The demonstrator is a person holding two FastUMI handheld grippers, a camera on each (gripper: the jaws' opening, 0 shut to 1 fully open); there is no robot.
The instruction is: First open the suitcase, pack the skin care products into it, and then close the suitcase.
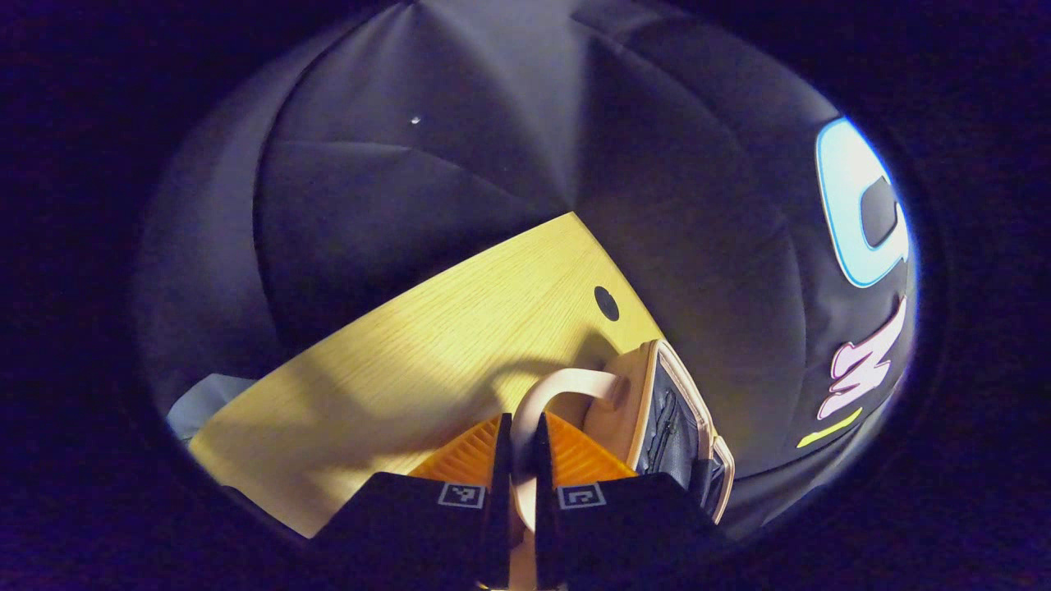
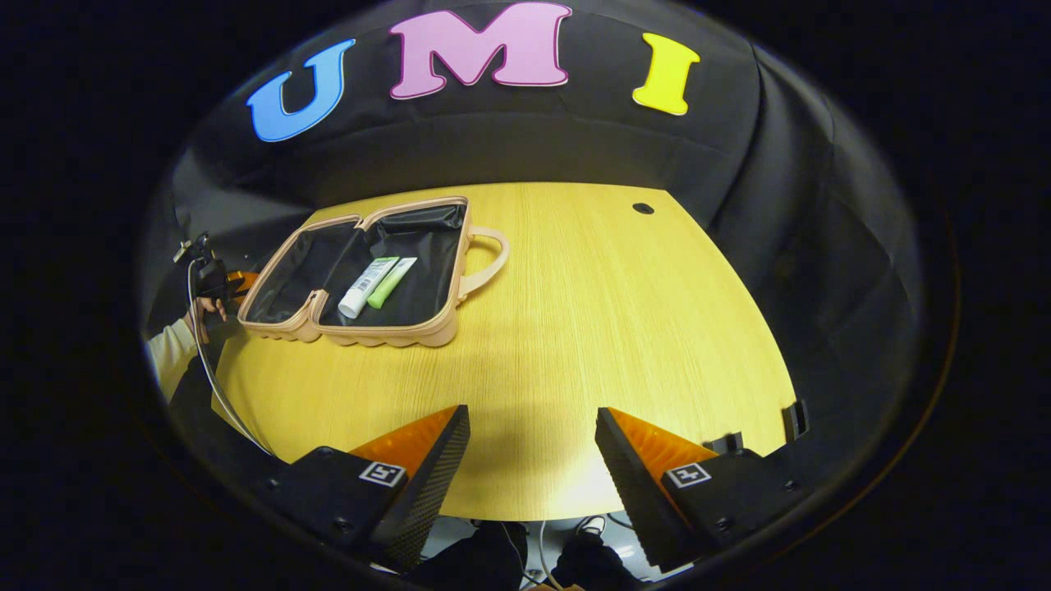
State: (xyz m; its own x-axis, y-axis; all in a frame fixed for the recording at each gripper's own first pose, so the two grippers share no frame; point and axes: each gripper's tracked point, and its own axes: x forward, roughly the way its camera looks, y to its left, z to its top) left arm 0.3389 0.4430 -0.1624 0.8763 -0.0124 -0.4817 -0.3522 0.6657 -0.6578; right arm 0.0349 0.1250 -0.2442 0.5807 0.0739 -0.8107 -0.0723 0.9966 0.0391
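The beige suitcase (image 2: 374, 332) lies open on the wooden table (image 2: 591, 328), its dark lining facing up. A white tube (image 2: 367, 286) and a green tube (image 2: 392, 281) rest side by side in its right half. In the left gripper view my left gripper (image 1: 519, 423) is shut on a beige suitcase handle (image 1: 566, 384), with the case's rim (image 1: 657, 410) just to the right. The right gripper view shows that left gripper (image 2: 220, 283), held by a hand, at the case's far left end. My right gripper (image 2: 532, 427) hangs open over the table's near edge, holding nothing.
A second handle (image 2: 491, 250) sticks out from the suitcase's right side. A dark round hole (image 2: 643, 208) marks the table's far right corner. A cable (image 2: 205, 361) trails down past the table's left edge. Bare tabletop stretches between my right gripper and the case.
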